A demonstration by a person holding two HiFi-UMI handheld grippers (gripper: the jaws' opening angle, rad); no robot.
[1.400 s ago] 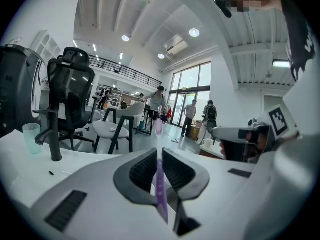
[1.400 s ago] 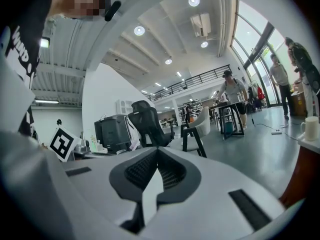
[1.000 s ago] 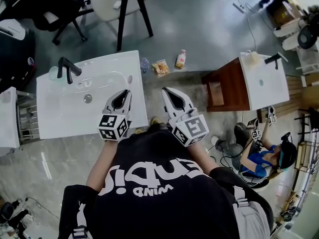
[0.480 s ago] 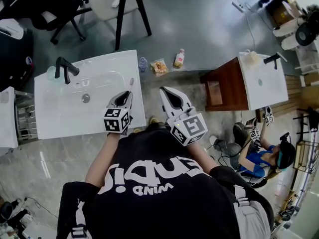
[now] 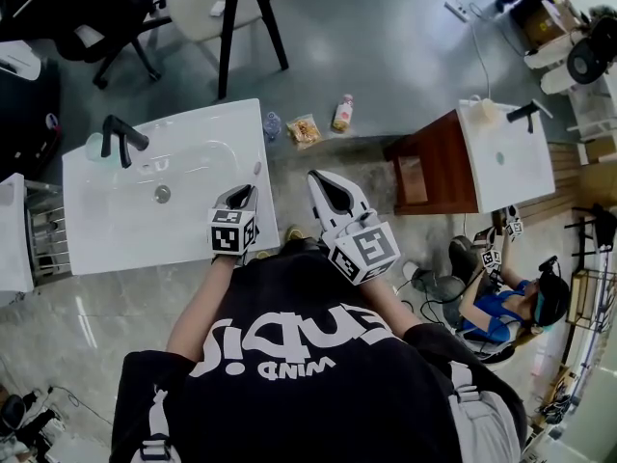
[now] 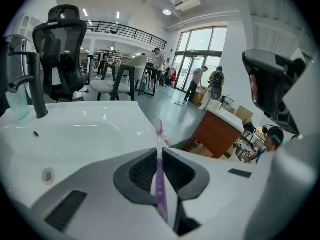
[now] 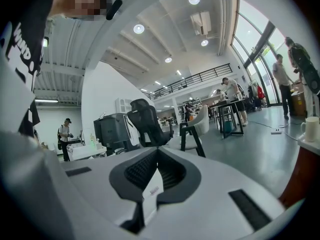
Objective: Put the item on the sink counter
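Observation:
My left gripper (image 5: pixel 241 197) hovers over the front right corner of the white sink counter (image 5: pixel 106 230), shut on a purple toothbrush. In the left gripper view the toothbrush (image 6: pixel 159 184) stands pinched between the jaws of that gripper (image 6: pixel 160 150), its head poking out toward the counter (image 6: pixel 95 129). The black faucet (image 5: pixel 120 138) and a pale cup (image 5: pixel 93 147) stand at the counter's far left. My right gripper (image 5: pixel 324 181) hangs beside the counter, over the floor, shut with nothing in it (image 7: pixel 157 152).
A snack packet (image 5: pixel 305 130), a small bottle (image 5: pixel 341 114) and a blue item (image 5: pixel 271 125) lie on the floor beyond the counter. A second sink on a brown cabinet (image 5: pixel 434 167) stands right. A person (image 5: pixel 511 302) sits at lower right. A stool (image 5: pixel 231 8) is behind.
My left gripper has shifted a little right and tipped more steeply toward the counter's front right corner, still holding the toothbrush. The right gripper has barely moved.

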